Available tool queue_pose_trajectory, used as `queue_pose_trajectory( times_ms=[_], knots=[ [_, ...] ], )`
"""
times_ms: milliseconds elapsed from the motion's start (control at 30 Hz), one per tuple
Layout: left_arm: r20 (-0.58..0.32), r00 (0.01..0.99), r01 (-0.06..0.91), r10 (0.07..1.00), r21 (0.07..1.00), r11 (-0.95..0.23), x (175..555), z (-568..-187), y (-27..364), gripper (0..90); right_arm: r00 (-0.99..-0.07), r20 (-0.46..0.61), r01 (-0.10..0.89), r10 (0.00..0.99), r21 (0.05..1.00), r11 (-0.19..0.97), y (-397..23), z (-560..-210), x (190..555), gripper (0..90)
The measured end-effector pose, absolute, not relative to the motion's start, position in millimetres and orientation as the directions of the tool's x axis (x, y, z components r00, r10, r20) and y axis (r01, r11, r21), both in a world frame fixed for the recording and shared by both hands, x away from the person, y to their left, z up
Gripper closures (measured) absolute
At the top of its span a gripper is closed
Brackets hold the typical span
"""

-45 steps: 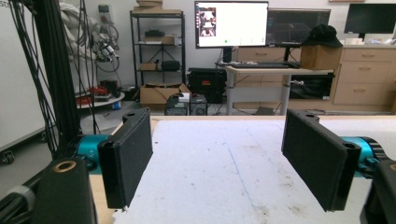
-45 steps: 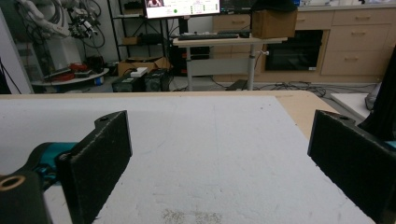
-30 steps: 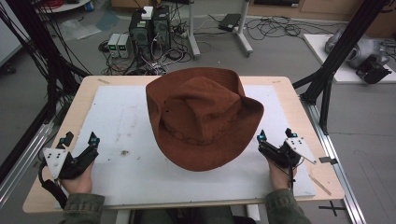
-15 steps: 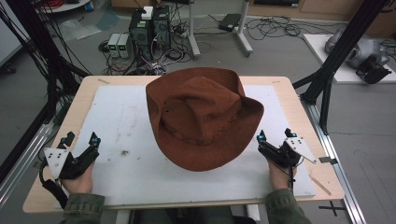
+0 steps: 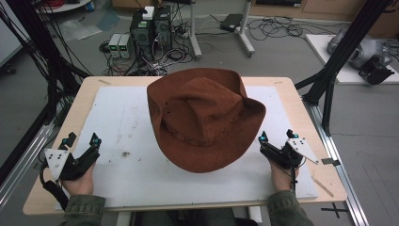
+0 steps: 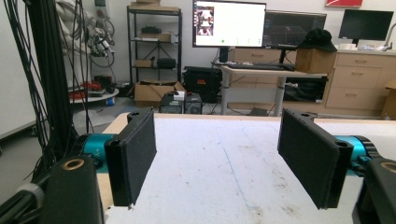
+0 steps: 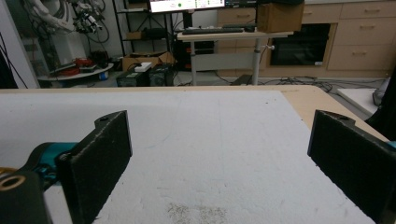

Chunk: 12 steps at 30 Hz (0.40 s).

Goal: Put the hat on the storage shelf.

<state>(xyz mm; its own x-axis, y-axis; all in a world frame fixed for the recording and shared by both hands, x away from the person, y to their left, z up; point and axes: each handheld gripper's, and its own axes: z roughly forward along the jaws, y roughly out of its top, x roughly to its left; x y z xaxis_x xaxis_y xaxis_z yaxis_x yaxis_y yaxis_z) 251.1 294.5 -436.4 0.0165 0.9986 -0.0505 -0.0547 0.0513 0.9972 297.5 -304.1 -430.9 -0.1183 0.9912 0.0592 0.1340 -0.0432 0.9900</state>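
Observation:
A brown suede wide-brimmed hat (image 5: 204, 117) sits crown up on the white mat (image 5: 117, 122) at the middle of the table. My left gripper (image 5: 82, 140) rests near the front left corner, well to the left of the hat, its jaws open with only bare mat between them (image 6: 217, 158). My right gripper (image 5: 277, 136) rests at the front right, just off the hat's brim, jaws wide apart over bare mat (image 7: 219, 154). Each is held by a hand in an olive sleeve.
The wooden table (image 5: 282, 84) edges the mat on all sides. Black frame posts (image 5: 336, 61) stand at the right and left. Computer boxes and cables (image 5: 150, 33) lie on the floor beyond the far edge. A dark stain (image 5: 126, 154) marks the mat.

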Motion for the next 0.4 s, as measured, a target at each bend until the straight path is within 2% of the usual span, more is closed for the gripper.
queue_pose_trajectory(
  times_ms=[400],
  knots=[
    [-0.066,0.030,-0.047,0.997,0.997,0.067,253.3,-437.2,295.4,26.0,-0.117,0.057,0.139,0.991,0.989,-0.041,-304.7,-431.3,298.6,5.5]
  ],
)
